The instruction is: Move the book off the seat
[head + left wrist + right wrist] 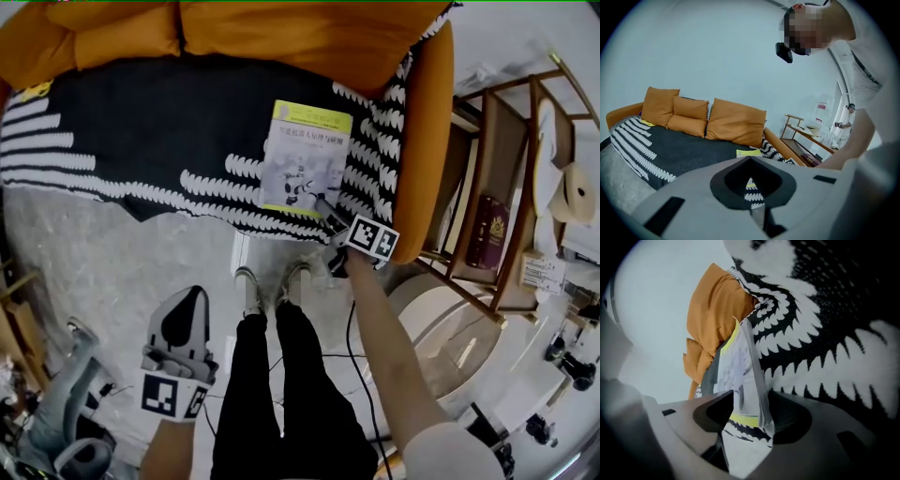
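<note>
Yellow-topped book has its corner between the parted right tongs.

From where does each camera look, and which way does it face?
Head view: on the person's head, looking steeply down at the seat and book; legs, arms, left hand-held gripper and right hand-held gripper show.
Left gripper view: on the left hand-held gripper, looking along the seat to cushions and shelf; its shut jaws and the person's torso show.
Right gripper view: on the right hand-held gripper, low, looking along the book between its open jaws.
Shared: all three show the book; head and left gripper views share the shelf.
</note>
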The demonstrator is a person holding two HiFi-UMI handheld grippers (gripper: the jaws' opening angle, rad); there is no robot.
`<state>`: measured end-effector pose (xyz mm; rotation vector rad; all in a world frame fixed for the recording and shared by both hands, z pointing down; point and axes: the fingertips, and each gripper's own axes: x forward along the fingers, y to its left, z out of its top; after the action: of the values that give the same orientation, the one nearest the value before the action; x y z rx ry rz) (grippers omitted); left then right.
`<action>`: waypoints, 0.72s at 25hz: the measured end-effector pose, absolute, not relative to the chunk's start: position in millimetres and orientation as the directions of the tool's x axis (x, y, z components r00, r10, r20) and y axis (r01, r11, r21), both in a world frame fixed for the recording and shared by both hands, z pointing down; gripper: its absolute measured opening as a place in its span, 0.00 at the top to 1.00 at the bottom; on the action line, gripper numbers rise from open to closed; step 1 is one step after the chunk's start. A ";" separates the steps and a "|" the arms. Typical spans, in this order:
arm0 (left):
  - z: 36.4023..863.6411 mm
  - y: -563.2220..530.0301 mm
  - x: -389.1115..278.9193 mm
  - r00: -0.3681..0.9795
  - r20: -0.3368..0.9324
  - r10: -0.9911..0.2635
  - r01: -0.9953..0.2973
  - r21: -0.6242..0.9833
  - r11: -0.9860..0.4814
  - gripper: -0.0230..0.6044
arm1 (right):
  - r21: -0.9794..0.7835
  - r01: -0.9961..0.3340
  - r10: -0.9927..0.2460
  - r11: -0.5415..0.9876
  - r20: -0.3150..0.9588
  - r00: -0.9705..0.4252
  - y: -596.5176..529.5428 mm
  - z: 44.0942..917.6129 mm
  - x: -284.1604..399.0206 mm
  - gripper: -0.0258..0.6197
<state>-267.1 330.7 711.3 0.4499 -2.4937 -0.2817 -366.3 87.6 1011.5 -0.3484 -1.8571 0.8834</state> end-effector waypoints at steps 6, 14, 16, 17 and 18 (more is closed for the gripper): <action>716.3 330.0 -270.8 -0.761 0.521 -0.387 -0.254 0.309 0.916 0.94 | -0.703 -0.071 0.638 0.708 0.679 -0.363 101.0 1017.5 -359.0 0.60; 725.7 337.7 -267.7 -0.756 0.540 -0.371 -0.221 0.324 0.920 0.94 | -0.810 -0.015 0.743 0.586 0.545 -0.388 101.9 980.9 -362.4 0.70; 727.0 337.3 -268.9 -0.757 0.540 -0.368 -0.212 0.330 0.920 0.94 | -0.850 -0.023 0.767 0.526 0.486 -0.420 106.8 968.2 -364.1 0.72; 726.2 335.9 -269.8 -0.758 0.539 -0.368 -0.212 0.331 0.920 0.94 | -0.864 -0.029 0.775 0.502 0.465 -0.429 110.1 965.3 -365.1 0.72; 725.0 334.0 -271.0 -0.758 0.537 -0.371 -0.214 0.332 0.919 0.94 | -0.877 -0.034 0.783 0.479 0.444 -0.435 113.9 963.0 -367.1 0.72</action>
<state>-271.0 334.0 725.0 0.4156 -2.4529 -0.3327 -367.1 113.9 963.0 -0.6357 -1.7784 1.0809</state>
